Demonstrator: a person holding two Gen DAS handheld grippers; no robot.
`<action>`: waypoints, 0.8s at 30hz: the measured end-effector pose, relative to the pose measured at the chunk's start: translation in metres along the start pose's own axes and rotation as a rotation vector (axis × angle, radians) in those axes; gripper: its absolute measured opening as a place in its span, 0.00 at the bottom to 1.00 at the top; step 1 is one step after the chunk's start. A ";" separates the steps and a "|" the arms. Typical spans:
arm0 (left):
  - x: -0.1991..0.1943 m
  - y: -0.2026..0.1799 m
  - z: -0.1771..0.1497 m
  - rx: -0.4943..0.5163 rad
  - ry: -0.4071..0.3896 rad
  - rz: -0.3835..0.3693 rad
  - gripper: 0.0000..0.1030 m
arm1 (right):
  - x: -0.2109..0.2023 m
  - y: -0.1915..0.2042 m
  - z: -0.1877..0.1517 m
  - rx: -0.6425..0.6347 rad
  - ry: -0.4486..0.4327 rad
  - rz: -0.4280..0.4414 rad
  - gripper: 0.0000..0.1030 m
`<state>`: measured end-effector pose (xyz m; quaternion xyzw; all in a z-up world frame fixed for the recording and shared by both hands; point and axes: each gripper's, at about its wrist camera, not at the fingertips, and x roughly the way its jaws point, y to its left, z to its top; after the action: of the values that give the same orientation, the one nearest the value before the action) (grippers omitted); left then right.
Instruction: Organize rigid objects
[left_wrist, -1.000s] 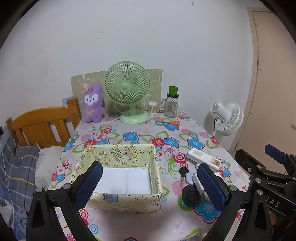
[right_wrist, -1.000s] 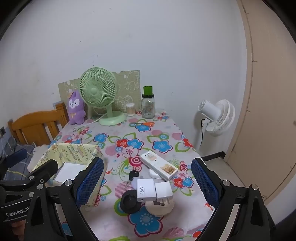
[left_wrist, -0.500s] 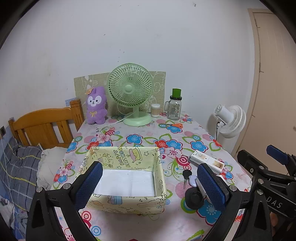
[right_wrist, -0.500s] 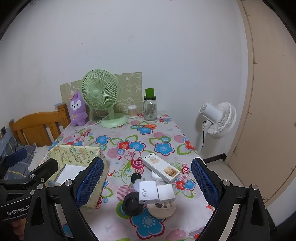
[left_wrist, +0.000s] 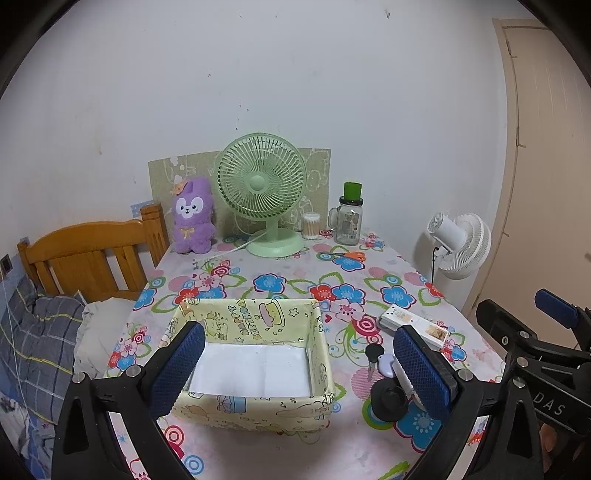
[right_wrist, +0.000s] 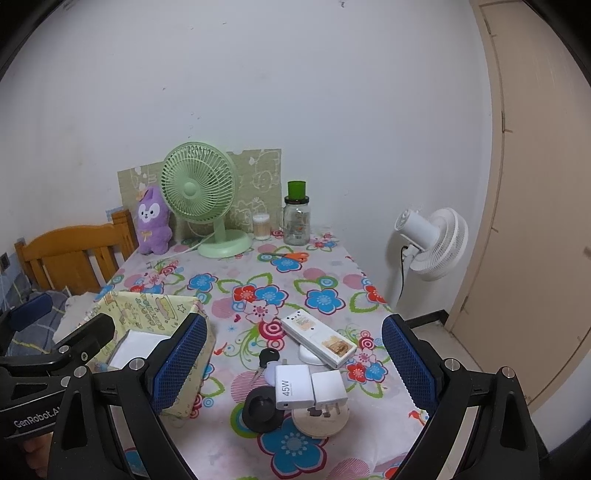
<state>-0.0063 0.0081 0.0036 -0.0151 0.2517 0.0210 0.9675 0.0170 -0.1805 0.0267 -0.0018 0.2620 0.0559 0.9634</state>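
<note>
A yellow cartoon-print box (left_wrist: 255, 332) with a white bottom stands on the flowered table, also in the right wrist view (right_wrist: 147, 314). To its right lie a white 45W charger (right_wrist: 293, 386), a second white plug (right_wrist: 328, 387), a white remote-like box (right_wrist: 317, 338), a black-headed key (right_wrist: 267, 358), a black round cap (right_wrist: 260, 408) and a beige disc (right_wrist: 321, 421). My left gripper (left_wrist: 301, 369) is open and empty, hovering above the box's near side. My right gripper (right_wrist: 295, 363) is open and empty above the chargers.
At the table's back stand a green fan (left_wrist: 262, 192), a purple plush (left_wrist: 194, 218), a glass jar with a green lid (left_wrist: 349, 218), a cotton-swab tub (left_wrist: 310, 225) and orange scissors (left_wrist: 345, 255). A wooden bed frame (left_wrist: 85, 251) is left, a white floor fan (left_wrist: 460, 243) right.
Both grippers have risen and drawn back a little, so the table looks smaller and lower. Both stay open; nothing on the table has moved.
</note>
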 end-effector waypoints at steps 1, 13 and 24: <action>0.000 -0.001 0.000 0.002 -0.004 0.002 1.00 | 0.000 0.000 0.001 -0.001 0.000 -0.001 0.94; -0.001 0.000 -0.001 0.004 -0.016 0.007 1.00 | 0.000 -0.001 0.002 -0.007 -0.008 -0.017 0.94; 0.007 -0.002 -0.002 -0.003 0.000 -0.021 1.00 | 0.004 -0.008 0.000 0.003 0.010 -0.028 0.94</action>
<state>-0.0010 0.0059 -0.0015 -0.0192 0.2515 0.0112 0.9676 0.0214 -0.1877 0.0240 -0.0045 0.2668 0.0423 0.9628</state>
